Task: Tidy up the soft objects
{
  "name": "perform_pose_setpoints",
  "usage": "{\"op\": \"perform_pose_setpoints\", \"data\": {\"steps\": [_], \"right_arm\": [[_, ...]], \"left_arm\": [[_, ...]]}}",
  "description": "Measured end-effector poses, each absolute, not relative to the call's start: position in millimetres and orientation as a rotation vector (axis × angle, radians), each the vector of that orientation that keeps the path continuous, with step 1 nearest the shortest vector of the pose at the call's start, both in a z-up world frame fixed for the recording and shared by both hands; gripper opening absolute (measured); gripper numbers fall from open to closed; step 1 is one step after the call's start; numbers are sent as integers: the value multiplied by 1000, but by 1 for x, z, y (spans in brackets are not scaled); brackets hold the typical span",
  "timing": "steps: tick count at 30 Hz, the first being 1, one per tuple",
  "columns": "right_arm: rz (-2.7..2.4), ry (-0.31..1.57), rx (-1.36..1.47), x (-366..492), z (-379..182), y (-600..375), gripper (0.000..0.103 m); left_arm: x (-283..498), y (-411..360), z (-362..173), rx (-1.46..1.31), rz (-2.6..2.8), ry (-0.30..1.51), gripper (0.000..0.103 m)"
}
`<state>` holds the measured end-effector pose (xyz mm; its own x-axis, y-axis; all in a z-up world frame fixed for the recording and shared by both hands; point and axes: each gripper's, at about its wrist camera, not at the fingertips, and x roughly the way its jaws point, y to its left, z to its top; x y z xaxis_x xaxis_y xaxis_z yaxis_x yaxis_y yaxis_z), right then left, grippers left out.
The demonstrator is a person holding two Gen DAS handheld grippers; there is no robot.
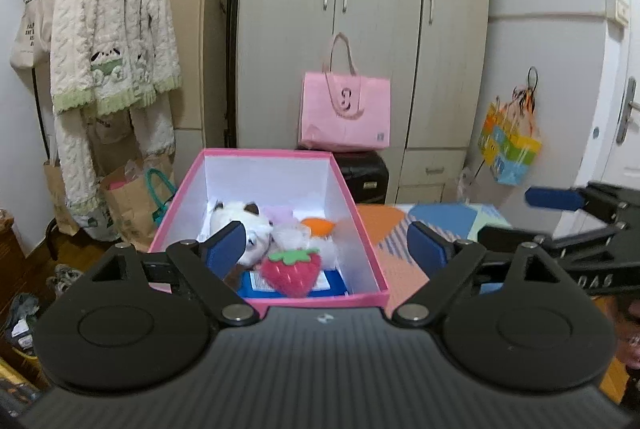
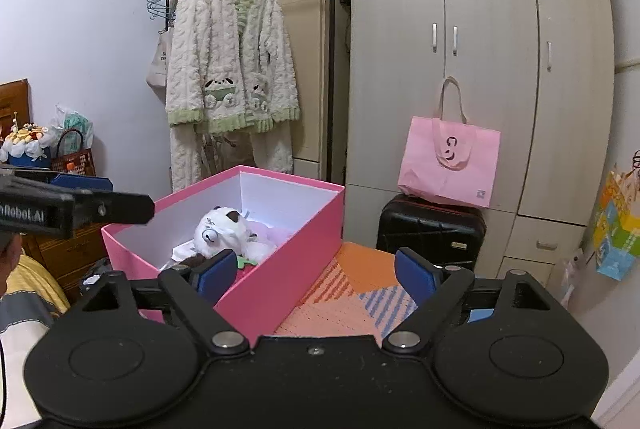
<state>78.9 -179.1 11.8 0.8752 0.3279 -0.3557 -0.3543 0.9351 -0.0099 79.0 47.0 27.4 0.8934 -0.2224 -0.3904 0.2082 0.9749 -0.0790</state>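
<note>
The pink box point(image 1: 362, 229) is standing open on the patterned mat point(image 1: 396, 245), its long axis running away from both grippers toward the wardrobe point(image 1: 360, 29). The box is lying directly ahead of the left gripper point(image 1: 326, 249), whose fingers are straddling the near end wall. From the right gripper point(image 2: 316, 275) the same box is lying ahead and to the left, with only its near right corner falling between the fingers; the rest of that span is facing bare mat. By this reading, the left hand is the better placed one for any further reach into the box.

Inside, the soft objects are sitting bunched in the near half: a white plush dog point(image 1: 244, 225) toward the left wall, an orange-and-white plush piece point(image 1: 320, 229) beside it, and a strawberry plush point(image 1: 294, 271) resting on a blue packet point(image 1: 256, 283) against the near wall.

Both grippers are standing released, jaws spread wide, with nothing pressed between the blue pads. No loose soft item is showing on the mat, so the sorting is appearing largely complete.
</note>
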Motion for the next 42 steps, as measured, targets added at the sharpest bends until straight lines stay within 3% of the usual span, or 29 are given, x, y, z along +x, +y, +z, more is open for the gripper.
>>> {"op": "perform_pose_setpoints", "data": {"steps": [4,8,15,26,42], "right_arm": [[312,376,-62,76,11,-187,97],[257,415,-85,74,0,-189,103],[158,494,-106,61,-6,-190,103],[33,352,-62,2,10,-205,103],[-51,338,-49,-30,5,-203,103]], "left_arm": [[74,40,25,-36,-243,424,90],[67,37,22,-37,-228,432,102],[63,25,17,23,-129,481,102],[33,16,11,14,-110,411,102],[22,18,-5,-63,-87,336,102]]}}
